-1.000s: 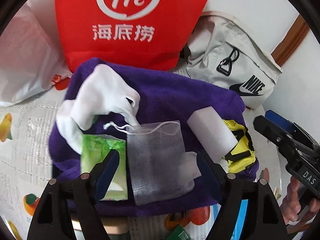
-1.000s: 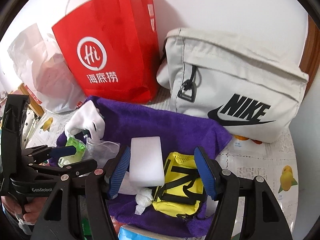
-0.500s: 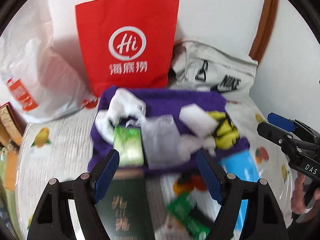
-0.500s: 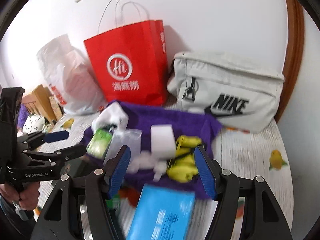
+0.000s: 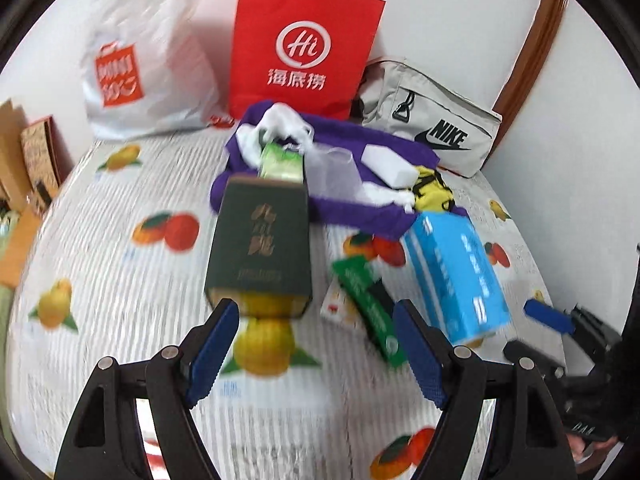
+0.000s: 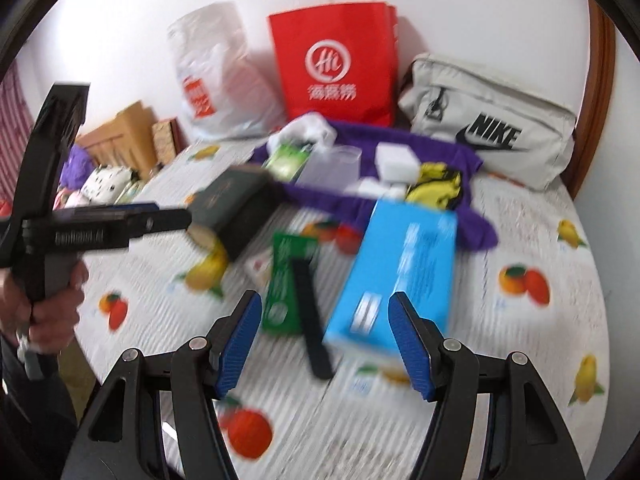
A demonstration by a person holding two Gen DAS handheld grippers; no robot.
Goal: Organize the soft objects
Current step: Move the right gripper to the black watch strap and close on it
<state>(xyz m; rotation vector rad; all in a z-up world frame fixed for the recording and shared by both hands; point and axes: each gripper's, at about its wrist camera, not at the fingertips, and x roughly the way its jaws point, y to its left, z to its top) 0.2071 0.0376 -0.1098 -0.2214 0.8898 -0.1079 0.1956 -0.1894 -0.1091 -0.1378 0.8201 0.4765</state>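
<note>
The worktop (image 5: 100, 240), covered in a fruit-print cloth, carries everything. Taking the purple towel (image 5: 340, 208) as the landmark: it lies spread toward the back, with the red paper bag (image 5: 304, 44) standing just behind it, a white plastic bag (image 5: 144, 68) behind and to the left, and a grey Nike bag (image 5: 436, 120) behind and to the right.

On the towel sit the soft things: a white cloth (image 5: 280, 120) at the back left, a green tissue pack (image 5: 282, 162) beside it, a clear mesh pouch (image 5: 334, 172) in the middle, a white sponge block (image 5: 392, 162) to the right, and a yellow pouch (image 5: 432, 196) at the right front edge.

In front of the towel lie a dark green box (image 5: 260, 248), a blue box (image 5: 456, 272) and a small green packet (image 5: 368, 296).

The left gripper (image 5: 316, 344) hovers low over the worktop, well in front of the towel, level and pointing at it, its fingers spread wide and holding nothing. The right gripper (image 6: 326, 336) hovers likewise near the blue box, fingers spread and empty. In the right wrist view the person's left hand (image 6: 44, 300) wraps the left gripper's handle from below.
</note>
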